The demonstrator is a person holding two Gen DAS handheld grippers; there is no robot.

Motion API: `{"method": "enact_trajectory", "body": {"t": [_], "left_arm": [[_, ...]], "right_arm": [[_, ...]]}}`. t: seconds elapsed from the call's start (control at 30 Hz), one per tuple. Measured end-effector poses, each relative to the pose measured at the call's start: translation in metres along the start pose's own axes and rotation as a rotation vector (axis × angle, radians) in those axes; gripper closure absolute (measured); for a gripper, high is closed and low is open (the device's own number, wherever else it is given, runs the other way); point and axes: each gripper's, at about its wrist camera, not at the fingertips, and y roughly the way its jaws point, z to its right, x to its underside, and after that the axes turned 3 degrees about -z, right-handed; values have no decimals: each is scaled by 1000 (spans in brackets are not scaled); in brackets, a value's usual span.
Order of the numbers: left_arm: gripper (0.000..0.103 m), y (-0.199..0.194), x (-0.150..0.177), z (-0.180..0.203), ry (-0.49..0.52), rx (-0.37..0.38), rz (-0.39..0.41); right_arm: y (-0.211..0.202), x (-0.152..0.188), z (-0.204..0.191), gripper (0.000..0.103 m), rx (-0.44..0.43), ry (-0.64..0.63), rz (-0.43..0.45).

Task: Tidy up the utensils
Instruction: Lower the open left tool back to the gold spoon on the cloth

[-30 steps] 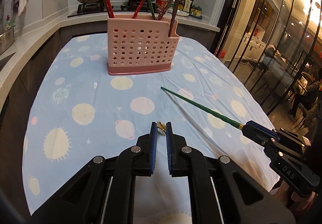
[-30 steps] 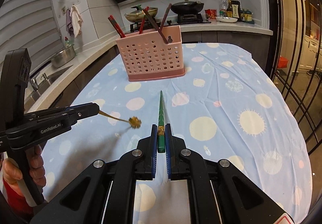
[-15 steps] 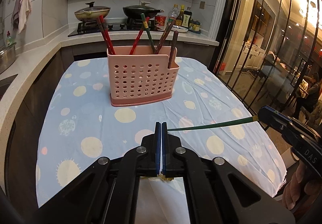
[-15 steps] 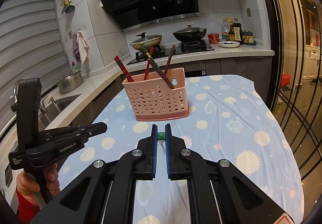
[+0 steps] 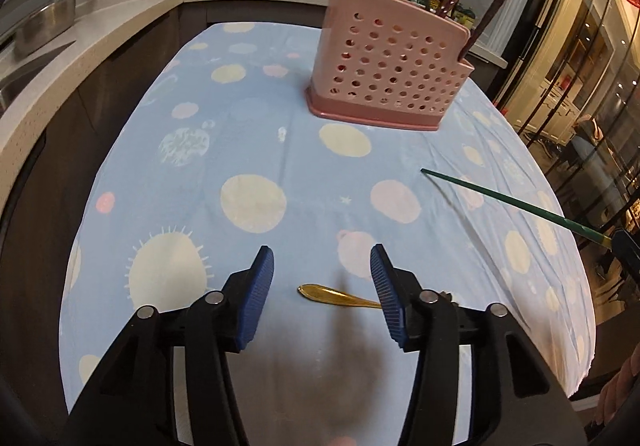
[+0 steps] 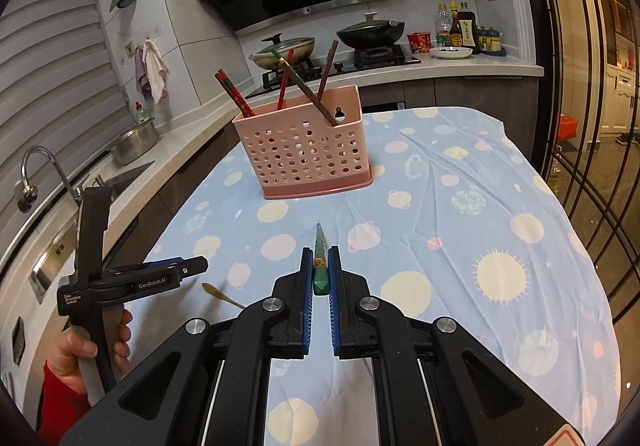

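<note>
**Gold spoon lies free between spreading left claw; right claw pinches green chopstick**

The left gripper (image 5: 322,288) hangs over the near end of the table (image 5: 132,181), its blue pads spread and still opening. The gold spoon (image 5: 336,294) lies flat on the blue planet-print tablecloth (image 5: 248,149) between the two pads, touched by neither; its handle end points toward the left pad, while its other end runs behind the right finger. In the right wrist view the same spoon (image 6: 222,294) shows on the cloth close to the table's left edge, just below the left gripper's (image 6: 196,265) tip.

The right gripper (image 6: 320,278) is pressed together on the thick end of a green chopstick (image 6: 320,262), whose thin tip points toward the far end of the table. From the left wrist view the chopstick (image 5: 504,201) is held in the air above the right edge.

A pink perforated utensil holder (image 6: 304,153) stands upright near the far end, well apart from both grippers. Several red, brown and green chopsticks (image 6: 234,95) lean inside it, spread across its width.
</note>
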Motion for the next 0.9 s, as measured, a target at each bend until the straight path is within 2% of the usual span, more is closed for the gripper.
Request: {"method": "enact_trajectory", "body": {"t": [0.07, 0.17, 0.23, 0.33, 0.4, 0.5, 0.63, 0.8, 0.9], "left_arm": [[43, 4, 3, -1, 3, -8, -7], [43, 9, 2, 4, 32, -46, -4], [43, 13, -6, 8, 51, -36, 8], [44, 30, -11, 11, 77, -48, -31], [47, 37, -4, 13, 99, -60, -61], [48, 32, 13, 18, 142, -77, -57], [48, 16, 39, 26, 188, -52, -70], [48, -5, 66, 41, 231, 68, -105], [48, -12, 50, 32, 198, 24, -51]], "right_arm": [[2, 3, -1, 96, -1, 2, -11], [6, 7, -3, 96, 0, 0, -27], [8, 8, -5, 96, -1, -2, -36], [9, 9, -7, 96, -3, -4, -40], [8, 10, -8, 96, 1, -6, -41], [7, 11, -8, 96, 3, -2, -45], [8, 14, -9, 96, -1, -5, -58], [8, 20, -10, 96, 0, -3, -69], [6, 22, -8, 96, 4, 0, -69]]}}
